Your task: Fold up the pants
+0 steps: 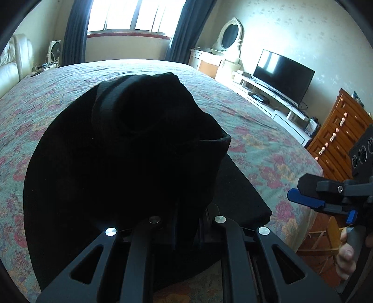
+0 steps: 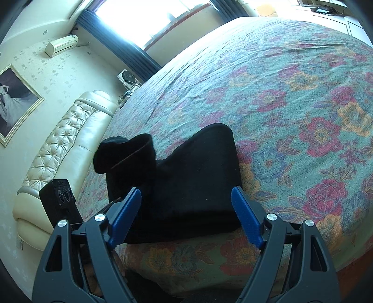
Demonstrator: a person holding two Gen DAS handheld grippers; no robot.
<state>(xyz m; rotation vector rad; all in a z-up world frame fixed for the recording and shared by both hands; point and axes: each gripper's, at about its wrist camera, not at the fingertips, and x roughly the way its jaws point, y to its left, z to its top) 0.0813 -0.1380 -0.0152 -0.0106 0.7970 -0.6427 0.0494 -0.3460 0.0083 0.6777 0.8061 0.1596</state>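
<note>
The black pants [image 2: 186, 186] lie partly folded on the floral bedspread [image 2: 303, 105] near the bed's front edge. My left gripper [image 1: 185, 223] is shut on the pants [image 1: 121, 151] and lifts a bunched part of the cloth, which fills the left wrist view and hides its fingertips. That lifted bunch shows in the right wrist view [image 2: 126, 153] at the left of the pants. My right gripper [image 2: 186, 205] is open, its blue pads [image 2: 127, 214] standing on either side of the pants' near edge, holding nothing. It also shows at the right of the left wrist view [image 1: 303, 198].
The bedspread [image 1: 244, 121] covers a wide bed. A cream tufted headboard [image 2: 65, 144] is at the left. A TV [image 1: 282, 77] on a white stand, a mirror dresser [image 1: 230, 37] and a wooden drawer chest [image 1: 338, 135] line the far wall. A window [image 1: 130, 16] is behind.
</note>
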